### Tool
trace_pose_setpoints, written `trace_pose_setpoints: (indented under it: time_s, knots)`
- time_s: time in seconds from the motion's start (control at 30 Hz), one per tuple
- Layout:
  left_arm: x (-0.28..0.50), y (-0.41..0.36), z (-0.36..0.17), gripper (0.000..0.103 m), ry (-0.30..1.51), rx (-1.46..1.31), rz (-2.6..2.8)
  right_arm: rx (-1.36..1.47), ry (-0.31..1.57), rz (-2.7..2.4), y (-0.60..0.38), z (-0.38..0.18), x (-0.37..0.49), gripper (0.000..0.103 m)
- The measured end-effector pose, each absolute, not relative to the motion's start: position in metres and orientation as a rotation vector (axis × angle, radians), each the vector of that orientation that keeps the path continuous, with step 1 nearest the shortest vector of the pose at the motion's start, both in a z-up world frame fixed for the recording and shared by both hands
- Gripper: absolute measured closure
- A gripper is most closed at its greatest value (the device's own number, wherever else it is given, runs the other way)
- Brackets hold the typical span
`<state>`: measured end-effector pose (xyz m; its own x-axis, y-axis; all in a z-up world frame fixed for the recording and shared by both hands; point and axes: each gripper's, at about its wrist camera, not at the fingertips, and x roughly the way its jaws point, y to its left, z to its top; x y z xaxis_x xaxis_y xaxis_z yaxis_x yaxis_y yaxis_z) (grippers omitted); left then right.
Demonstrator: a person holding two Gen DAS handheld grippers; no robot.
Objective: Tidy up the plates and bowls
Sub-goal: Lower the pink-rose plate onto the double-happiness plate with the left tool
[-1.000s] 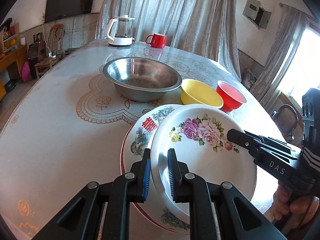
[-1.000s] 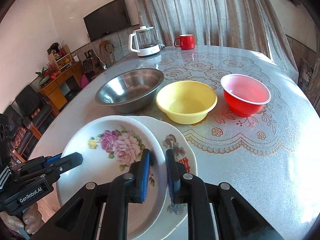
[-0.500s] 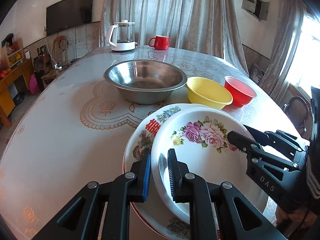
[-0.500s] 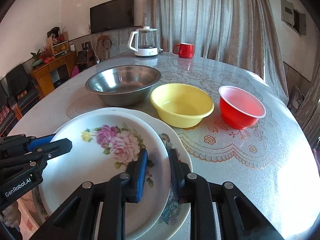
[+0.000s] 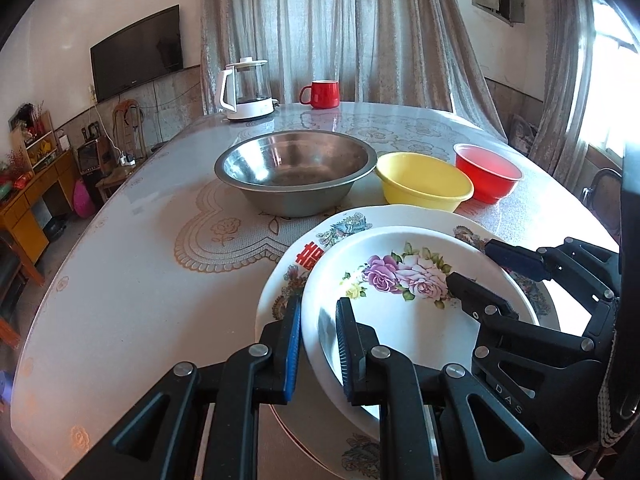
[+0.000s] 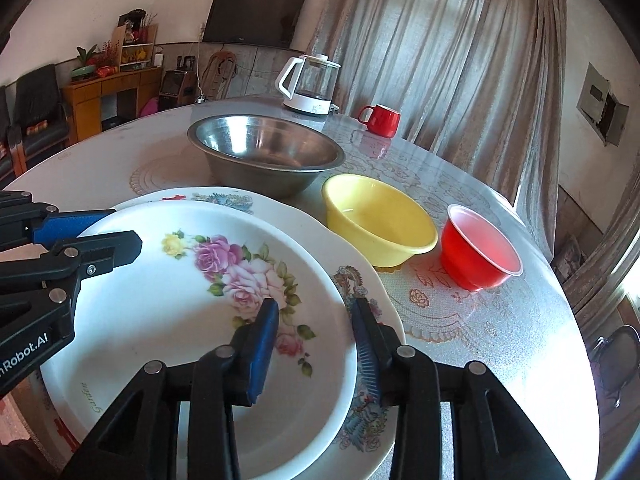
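Note:
A white rose-pattern plate (image 5: 404, 304) (image 6: 192, 320) lies on a larger patterned plate (image 5: 316, 256) (image 6: 360, 276) at the table's near edge. My left gripper (image 5: 318, 344) straddles the rose plate's left rim, jaws a little apart. My right gripper (image 6: 316, 344) straddles its right rim with the jaws clearly apart. Behind stand a steel bowl (image 5: 294, 170) (image 6: 266, 154), a yellow bowl (image 5: 424, 186) (image 6: 378, 220) and a red bowl (image 5: 488, 172) (image 6: 478, 246).
A kettle (image 5: 246, 90) (image 6: 310, 84) and a red mug (image 5: 322, 93) (image 6: 380, 120) stand at the far side of the round table (image 5: 132, 264). Curtains hang behind. A cabinet and chairs stand to the left.
Both grippers lowered the rose plate onto the larger plate. The right jaws have opened off its rim. The left jaws have widened slightly.

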<state>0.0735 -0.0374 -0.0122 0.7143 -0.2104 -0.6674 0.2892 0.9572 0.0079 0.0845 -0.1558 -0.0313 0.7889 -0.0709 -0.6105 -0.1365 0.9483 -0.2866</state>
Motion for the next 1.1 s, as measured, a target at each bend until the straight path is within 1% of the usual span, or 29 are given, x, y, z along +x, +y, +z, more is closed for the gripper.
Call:
trace_pose_setpoints:
  time_s: [0.2, 0.4, 0.43, 0.63, 0.77, 0.83, 0.97, 1.03, 1.1]
  knots:
    - [0.071, -0.048, -0.016, 0.085, 0.681, 0.203, -0.251, -0.223, 0.681, 0.067, -0.167, -0.025, 0.084, 0.065]
    - [0.073, -0.048, -0.015, 0.085, 0.686, 0.203, -0.251, -0.104, 0.706, 0.109, -0.186, -0.017, 0.079, 0.065]
    - [0.073, -0.048, -0.015, 0.083, 0.684, 0.209, -0.247, -0.097, 0.705, 0.113, -0.187, -0.017, 0.078, 0.065]
    - [0.072, -0.054, -0.016, 0.081, 0.685, 0.241, -0.228, -0.115, 0.689, 0.081, -0.187, -0.017, 0.069, 0.065]
    - [0.073, -0.051, -0.012, 0.080, 0.697, 0.201, -0.208, -0.133, 0.681, 0.068, -0.184, -0.018, 0.066, 0.065]
    - [0.074, -0.051, -0.013, 0.075, 0.691, 0.209, -0.193, -0.150, 0.674, 0.071, -0.182, -0.019, 0.063, 0.064]
    - [0.073, -0.050, -0.012, 0.075, 0.707, 0.192, -0.202, -0.180, 0.668, 0.078, -0.176, -0.022, 0.060, 0.064]
    - [0.072, -0.051, -0.012, 0.075, 0.707, 0.196, -0.195, -0.184, 0.663, 0.080, -0.174, -0.024, 0.060, 0.060]
    - [0.071, -0.050, -0.011, 0.075, 0.714, 0.186, -0.197, -0.197, 0.658, 0.074, -0.172, -0.024, 0.060, 0.059]
